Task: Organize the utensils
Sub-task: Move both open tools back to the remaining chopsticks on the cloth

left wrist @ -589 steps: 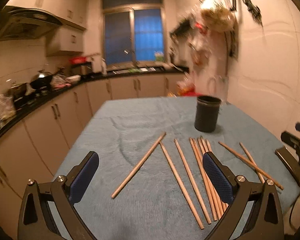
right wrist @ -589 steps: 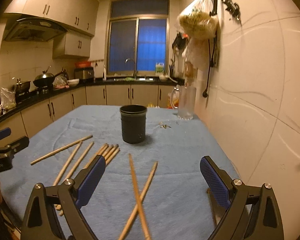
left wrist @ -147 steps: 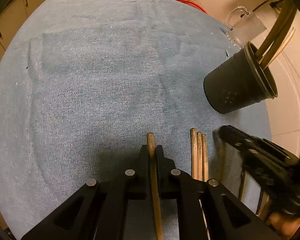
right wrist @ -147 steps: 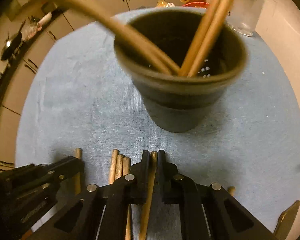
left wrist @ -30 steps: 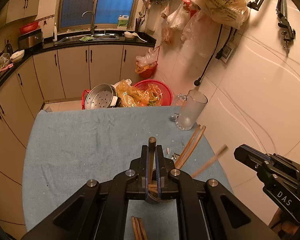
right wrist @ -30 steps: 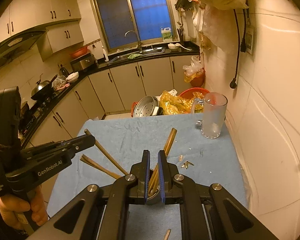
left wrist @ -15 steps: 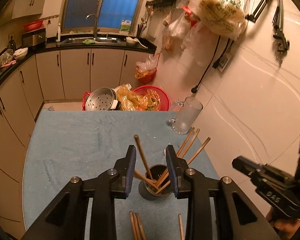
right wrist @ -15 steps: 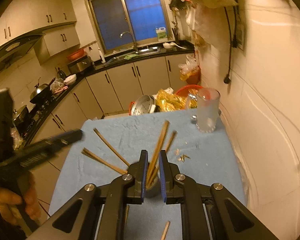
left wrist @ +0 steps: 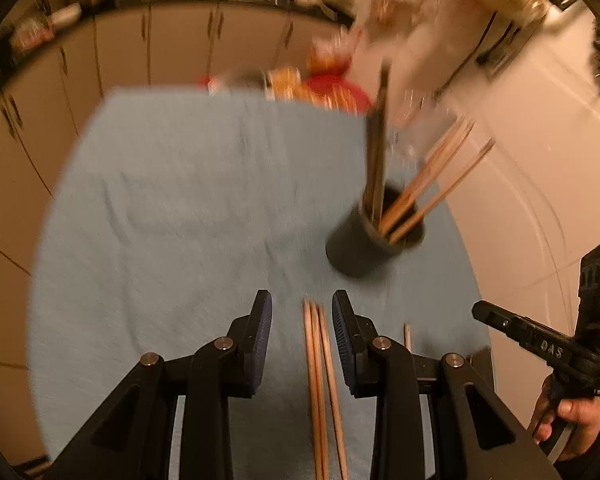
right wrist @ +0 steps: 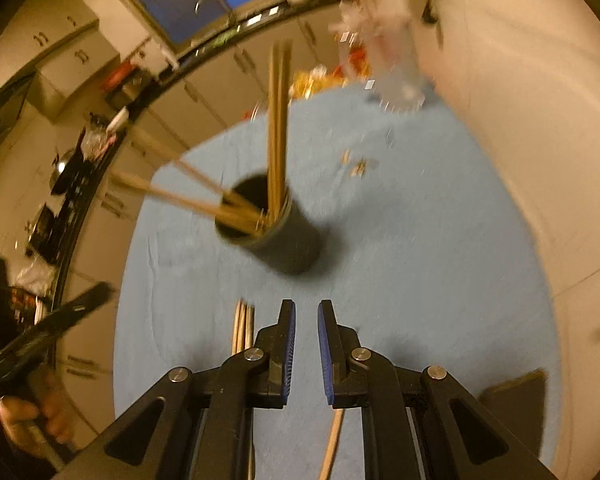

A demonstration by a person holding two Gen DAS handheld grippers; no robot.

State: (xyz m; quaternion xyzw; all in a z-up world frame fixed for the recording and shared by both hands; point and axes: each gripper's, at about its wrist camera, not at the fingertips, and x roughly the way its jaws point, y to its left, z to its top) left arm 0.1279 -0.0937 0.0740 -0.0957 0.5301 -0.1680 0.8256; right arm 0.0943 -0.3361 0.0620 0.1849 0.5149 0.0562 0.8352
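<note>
The chopsticks are plain, pale wooden sticks, thin and long. Most of them stand in a black cylindrical holder (left wrist: 360, 248) on the blue-cloth worktop (left wrist: 180, 208), right of centre in the left wrist view and just left of centre in the right wrist view (right wrist: 284, 240). In the holder they lean apart: one bunch (left wrist: 376, 168) rises nearly straight up, another fans toward the upper right of the left wrist frame. The frames are smeared with motion, so the exact number in the holder cannot be told.

Three chopsticks (left wrist: 320, 380) lie side by side flat on the cloth at the bottom centre of the left wrist view, running up from the bottom edge toward the holder. The tip of a single stick (left wrist: 407, 334) shows just to their right, behind the tool's finger. In the right wrist view the same three (right wrist: 242, 326) show left of that tool, and another stick (right wrist: 332, 444) runs under its right finger at the bottom.

The left tool (left wrist: 302, 336) points steeply down at the worktop; its jaws have just been opening and now stand apart, with the three sticks lying between the blue pads (left wrist: 262, 340), nearer the right one, not pressed by either. The right tool (right wrist: 306, 340) also tilts steeply down, its pads a narrow gap apart with only bare cloth seen between them. A hand (left wrist: 572, 416) grips the right tool's handle at the lower right of the left wrist view; the other hand (right wrist: 28, 412) shows at the lower left of the right wrist view.
</note>
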